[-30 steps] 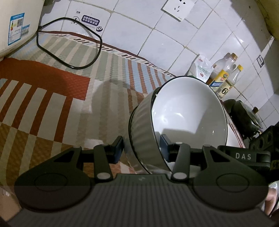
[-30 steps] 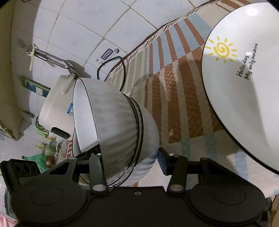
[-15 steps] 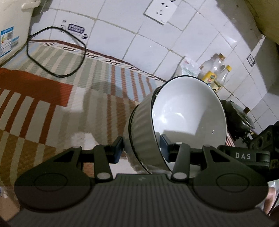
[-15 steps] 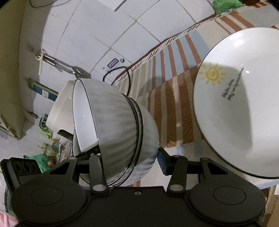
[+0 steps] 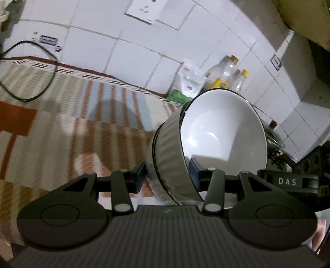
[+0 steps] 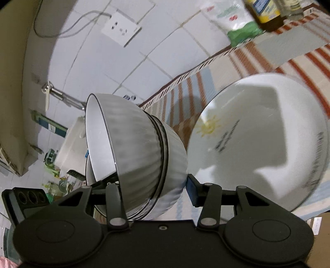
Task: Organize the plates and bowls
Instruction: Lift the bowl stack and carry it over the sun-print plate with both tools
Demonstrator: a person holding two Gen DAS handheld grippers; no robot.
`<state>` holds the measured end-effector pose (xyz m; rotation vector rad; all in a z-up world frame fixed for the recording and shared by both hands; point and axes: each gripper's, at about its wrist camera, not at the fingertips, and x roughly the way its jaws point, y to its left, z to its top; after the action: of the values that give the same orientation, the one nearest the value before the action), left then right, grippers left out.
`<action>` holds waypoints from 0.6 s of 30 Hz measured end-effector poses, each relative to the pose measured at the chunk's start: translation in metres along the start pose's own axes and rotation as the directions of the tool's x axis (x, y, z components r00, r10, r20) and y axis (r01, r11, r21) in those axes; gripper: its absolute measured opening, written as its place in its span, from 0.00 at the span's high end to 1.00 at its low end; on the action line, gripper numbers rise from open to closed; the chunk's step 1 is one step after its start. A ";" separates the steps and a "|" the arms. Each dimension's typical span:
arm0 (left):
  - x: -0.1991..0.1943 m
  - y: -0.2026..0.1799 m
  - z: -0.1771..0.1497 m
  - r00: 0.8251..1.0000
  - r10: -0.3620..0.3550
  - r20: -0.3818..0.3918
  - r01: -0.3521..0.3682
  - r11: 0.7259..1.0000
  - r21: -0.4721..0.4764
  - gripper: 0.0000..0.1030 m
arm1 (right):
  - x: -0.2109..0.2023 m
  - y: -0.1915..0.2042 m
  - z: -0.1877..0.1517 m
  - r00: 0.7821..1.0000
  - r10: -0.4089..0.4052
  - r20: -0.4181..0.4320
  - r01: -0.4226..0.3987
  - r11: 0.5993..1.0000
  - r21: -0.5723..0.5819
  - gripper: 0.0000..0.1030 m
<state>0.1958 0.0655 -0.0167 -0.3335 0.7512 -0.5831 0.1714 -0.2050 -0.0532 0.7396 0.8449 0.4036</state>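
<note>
Nested ribbed grey bowls with black rims [image 5: 208, 142] are held in the air between both grippers. My left gripper [image 5: 169, 175] is shut on the near wall of the stack. My right gripper [image 6: 152, 191] is shut on the same stack [image 6: 140, 156] from the other side. A white plate with a yellow sun and black lettering [image 6: 257, 140] lies on the striped mat [image 6: 193, 90], to the right of the bowls in the right wrist view. In the left wrist view the right gripper's body marked DAS [image 5: 288, 182] shows behind the bowls.
The striped mat [image 5: 61, 115] covers the counter up to a white tiled wall with a socket [image 5: 142, 10]. A black cable loop [image 5: 26, 68] lies at the far left. Bottles [image 5: 229, 76] and a bag [image 5: 190, 81] stand by the wall. A white cooker [image 6: 72, 144] stands further left.
Both grippers have carried the bowl stack to the right along the counter. The bottles and bag have come closer, and the sun plate now lies lower and nearer beside the bowls.
</note>
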 end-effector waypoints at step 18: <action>0.067 -0.037 -0.017 0.997 -0.030 -0.071 0.030 1.000 -0.004 0.58 | -0.026 -0.063 0.019 0.999 -0.049 0.002 0.049 0.997 0.063 0.49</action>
<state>0.2085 -0.0055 -0.0471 -0.3289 0.8165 -0.6251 0.1730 -0.2718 -0.0764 0.7761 0.8734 0.3331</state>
